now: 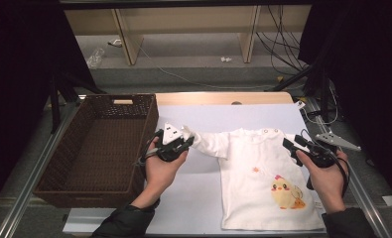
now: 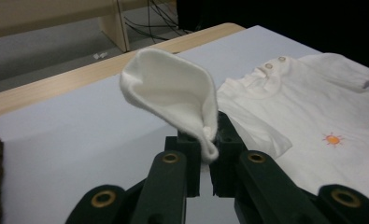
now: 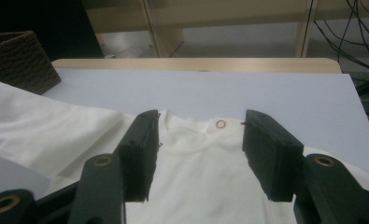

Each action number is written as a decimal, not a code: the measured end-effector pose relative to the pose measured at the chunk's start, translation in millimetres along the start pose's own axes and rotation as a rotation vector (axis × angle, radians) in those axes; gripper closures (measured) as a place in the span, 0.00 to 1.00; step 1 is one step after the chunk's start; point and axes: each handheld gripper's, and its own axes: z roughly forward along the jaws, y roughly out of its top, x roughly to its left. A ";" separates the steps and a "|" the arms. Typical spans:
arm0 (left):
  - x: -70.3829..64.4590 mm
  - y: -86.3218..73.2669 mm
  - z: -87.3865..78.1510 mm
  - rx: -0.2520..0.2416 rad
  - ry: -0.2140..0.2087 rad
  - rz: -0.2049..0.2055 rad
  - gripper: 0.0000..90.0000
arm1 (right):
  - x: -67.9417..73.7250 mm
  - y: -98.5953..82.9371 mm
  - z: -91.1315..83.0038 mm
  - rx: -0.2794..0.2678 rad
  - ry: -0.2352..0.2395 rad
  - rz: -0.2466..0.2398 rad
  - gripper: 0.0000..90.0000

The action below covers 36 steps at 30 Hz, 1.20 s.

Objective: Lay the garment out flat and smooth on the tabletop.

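Observation:
A white baby shirt with a yellow chick print lies flat on the pale table sheet. My left gripper is shut on the cuff of the shirt's left sleeve, which is lifted off the table. In the left gripper view the cuff balloons up above the closed gripper, with the shirt body beyond it. My right gripper is open at the shirt's right shoulder. In the right gripper view the gripper straddles the neckline beside a snap button, with shirt fabric between the jaws.
A large dark wicker basket stands on the left of the table, close to my left hand, and its corner is in the right gripper view. Beyond the wooden far edge are shelf legs and cables on the floor.

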 end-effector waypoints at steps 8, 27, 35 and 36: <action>17.1 -4.2 -6.4 0.018 0.067 0.009 0.93 | -1.5 -2.9 1.0 0.012 -0.002 0.000 0.52; 46.2 -14.4 -23.8 0.035 0.147 -0.023 0.92 | -0.8 -4.9 2.9 0.028 0.007 -0.003 0.51; 48.9 -16.3 -26.7 0.033 0.155 -0.061 0.92 | -0.6 -5.3 3.7 0.035 0.009 -0.005 0.50; 49.2 -16.3 -26.9 0.032 0.156 -0.066 0.91 | -0.4 -5.4 3.9 0.035 0.011 -0.004 0.50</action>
